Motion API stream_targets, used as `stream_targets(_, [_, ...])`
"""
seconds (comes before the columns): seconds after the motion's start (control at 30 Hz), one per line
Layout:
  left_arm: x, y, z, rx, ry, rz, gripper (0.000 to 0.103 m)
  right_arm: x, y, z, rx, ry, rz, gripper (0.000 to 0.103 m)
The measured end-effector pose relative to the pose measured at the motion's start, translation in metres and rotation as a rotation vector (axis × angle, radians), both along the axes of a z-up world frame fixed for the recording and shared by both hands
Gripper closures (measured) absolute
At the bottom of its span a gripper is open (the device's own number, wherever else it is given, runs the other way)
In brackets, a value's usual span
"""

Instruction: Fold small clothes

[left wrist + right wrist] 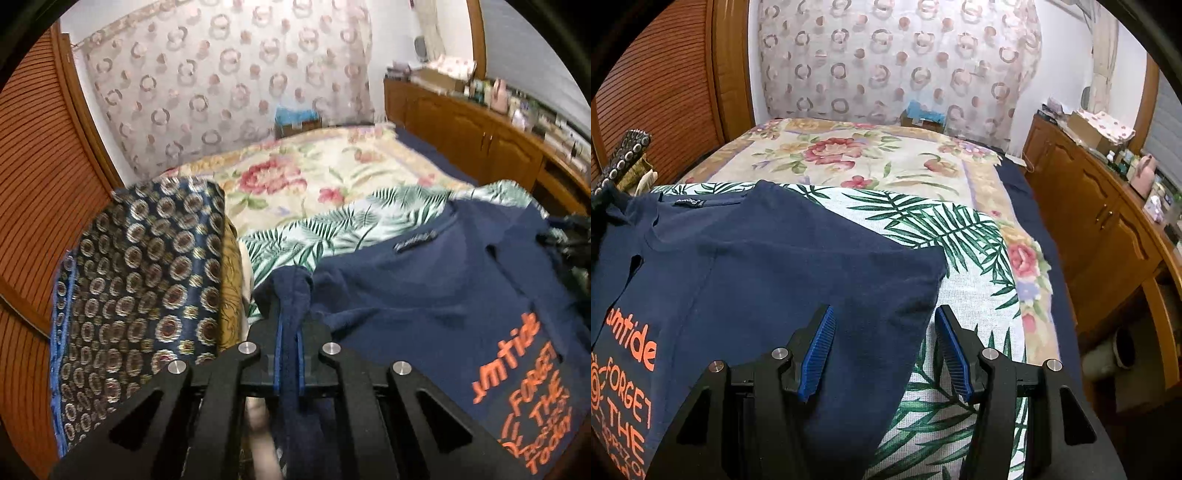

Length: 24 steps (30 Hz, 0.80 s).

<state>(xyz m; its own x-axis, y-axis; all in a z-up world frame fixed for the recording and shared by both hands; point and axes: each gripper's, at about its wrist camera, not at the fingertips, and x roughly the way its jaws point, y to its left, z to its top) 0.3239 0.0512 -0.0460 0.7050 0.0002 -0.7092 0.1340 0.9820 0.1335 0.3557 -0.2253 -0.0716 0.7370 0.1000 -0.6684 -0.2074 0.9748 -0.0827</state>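
L gripper [290, 291]: clamped on bunched sleeve edge of navy T-shirt [424, 295] | R gripper [884, 332]: jaws apart, pads either side of shirt's other sleeve edge, no pinch | T-shirt: flat on palm-leaf cloth [942, 229] atop floral bedspread [849, 155], orange print toward the cameras | patterned fabric stack [140, 295] just beside shirt, L gripper's side
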Motion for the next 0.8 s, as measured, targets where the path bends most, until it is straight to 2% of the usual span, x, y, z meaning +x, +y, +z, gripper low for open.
stream_targets(0.17, [-0.011, 0.003, 0.011, -0.045, -0.036, -0.014, 0.096, -0.001, 0.000, -0.001, 0.006, 0.003, 0.000, 0.045])
stream_targets(0.4, [-0.020, -0.002, 0.008, -0.073, -0.038, -0.036, 0.096, 0.002, -0.006, -0.001, 0.034, 0.014, -0.008, 0.044])
stream_targets(0.57, [-0.022, -0.007, 0.007, -0.101, -0.039, -0.056, 0.096, 0.003, -0.022, 0.001, 0.107, 0.015, -0.011, 0.044])
stream_targets(0.8, [-0.030, -0.014, 0.007, -0.120, -0.048, -0.078, 0.097, 0.017, -0.032, 0.000, 0.115, 0.043, -0.022, 0.044])
